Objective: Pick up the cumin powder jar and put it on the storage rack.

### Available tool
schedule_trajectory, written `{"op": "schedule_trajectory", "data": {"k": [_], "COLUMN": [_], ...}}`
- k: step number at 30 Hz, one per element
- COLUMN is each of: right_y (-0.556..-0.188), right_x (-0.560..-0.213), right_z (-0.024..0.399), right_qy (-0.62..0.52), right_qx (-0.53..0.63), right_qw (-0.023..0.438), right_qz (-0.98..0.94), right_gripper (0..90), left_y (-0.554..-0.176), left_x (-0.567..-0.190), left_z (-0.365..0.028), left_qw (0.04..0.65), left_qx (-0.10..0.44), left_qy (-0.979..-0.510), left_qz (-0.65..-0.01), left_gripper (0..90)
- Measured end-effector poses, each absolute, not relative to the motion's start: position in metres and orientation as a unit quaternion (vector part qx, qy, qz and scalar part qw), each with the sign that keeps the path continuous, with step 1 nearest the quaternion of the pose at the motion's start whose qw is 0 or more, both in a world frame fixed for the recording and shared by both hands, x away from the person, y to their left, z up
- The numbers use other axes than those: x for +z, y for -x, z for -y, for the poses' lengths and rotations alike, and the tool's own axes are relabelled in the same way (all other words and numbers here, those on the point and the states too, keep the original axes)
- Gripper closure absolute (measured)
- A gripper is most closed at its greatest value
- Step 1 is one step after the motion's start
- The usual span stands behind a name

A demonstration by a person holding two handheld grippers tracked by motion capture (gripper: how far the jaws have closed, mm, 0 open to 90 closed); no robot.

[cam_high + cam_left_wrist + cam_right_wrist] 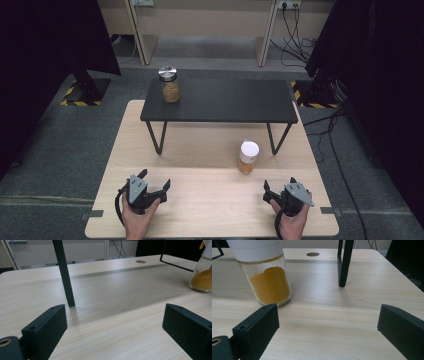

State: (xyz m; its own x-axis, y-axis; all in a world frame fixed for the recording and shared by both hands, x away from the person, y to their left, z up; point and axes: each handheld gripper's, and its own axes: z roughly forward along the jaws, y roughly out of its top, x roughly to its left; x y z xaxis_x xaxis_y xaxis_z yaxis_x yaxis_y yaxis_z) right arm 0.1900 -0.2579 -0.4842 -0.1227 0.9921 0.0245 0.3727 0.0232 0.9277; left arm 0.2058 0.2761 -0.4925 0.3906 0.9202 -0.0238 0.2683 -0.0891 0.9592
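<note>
Both grippers are held wide and empty near the table's (pixel 210 200) front edge: left gripper (pixel 154 186), right gripper (pixel 281 190). The white-lidded jar (pixel 248 157) (orange powder inside) stands just ahead of the right one; it could be tipped by a glancing jaw.

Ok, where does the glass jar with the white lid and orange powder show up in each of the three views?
High view: glass jar with the white lid and orange powder stands right of centre on the wooden table, ahead of the right gripper.
Left gripper view: far right edge.
Right gripper view: upper left.
Shared landmark: the black shelf's right leg.
</note>
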Motion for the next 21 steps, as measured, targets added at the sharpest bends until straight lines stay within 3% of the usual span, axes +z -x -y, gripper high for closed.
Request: {"op": "schedule_trajectory", "data": {"k": [21], "right_y": [-0.1888], "right_x": [-0.4843], "right_z": [0.2564], "right_qy": [-0.551], "right_qx": [0.425], "right_qw": [0.366], "right_qz": [-0.618], "right_gripper": [3.8], "left_y": [-0.2111], "left_x": [-0.4972], "left_z": [-0.278], "left_qw": [0.501], "left_qx": [0.31], "left_qy": [-0.665], "left_qz": [-0.459], "left_gripper": [4.5]}}
